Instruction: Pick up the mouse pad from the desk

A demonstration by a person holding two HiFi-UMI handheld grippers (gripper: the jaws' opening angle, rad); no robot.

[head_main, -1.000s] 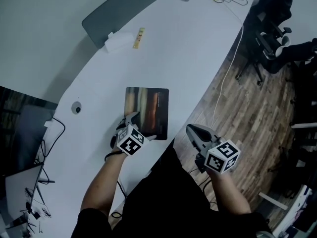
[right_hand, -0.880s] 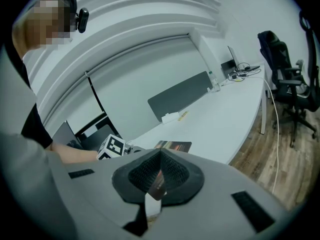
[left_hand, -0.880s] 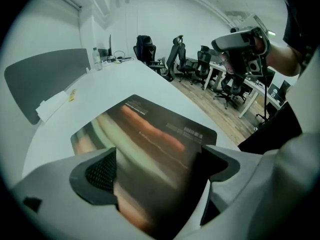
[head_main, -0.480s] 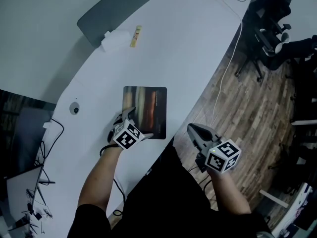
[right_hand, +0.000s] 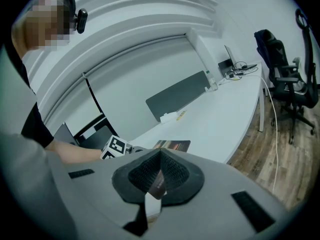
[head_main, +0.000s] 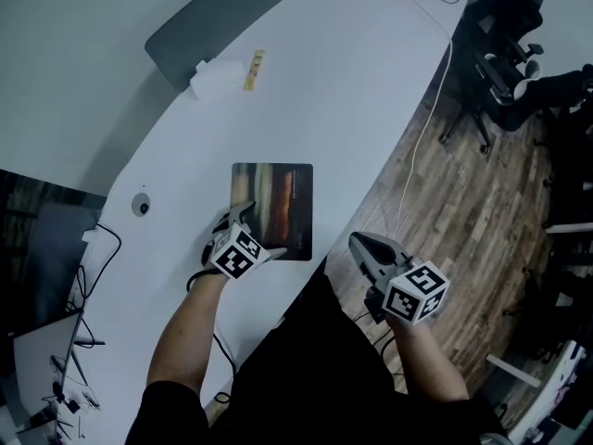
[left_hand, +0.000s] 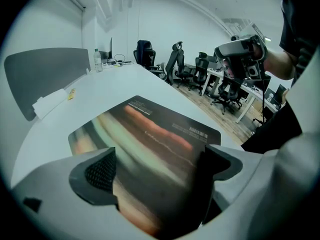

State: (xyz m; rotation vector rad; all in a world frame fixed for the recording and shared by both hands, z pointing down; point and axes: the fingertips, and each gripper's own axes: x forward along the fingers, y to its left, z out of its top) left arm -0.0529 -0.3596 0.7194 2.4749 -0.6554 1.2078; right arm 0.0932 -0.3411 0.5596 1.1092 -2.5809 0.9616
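The mouse pad point(head_main: 278, 202), dark with orange and pale streaks, lies flat on the white desk point(head_main: 352, 91). My left gripper point(head_main: 262, 232) is at the pad's near left corner and stands wide open. In the left gripper view the pad point(left_hand: 150, 139) runs between the two fingers point(left_hand: 100, 173), and the pads do not press on it. My right gripper point(head_main: 357, 241) hangs off the desk's near edge, above the wooden floor, shut with nothing in it. From the right gripper view point(right_hand: 159, 176) the pad point(right_hand: 172, 145) shows far off on the desk.
A grey divider panel point(head_main: 213, 17) stands at the desk's far side, with a white box point(head_main: 215, 74) and a yellow strip point(head_main: 253, 69) beside it. A round grommet point(head_main: 141, 207) sits left of the pad. A cable point(head_main: 422, 128) hangs off the desk edge. Office chairs point(head_main: 519, 63) stand at the right.
My left gripper has shifted slightly along the pad's near edge toward its left corner. The right gripper and the pad have stayed put.
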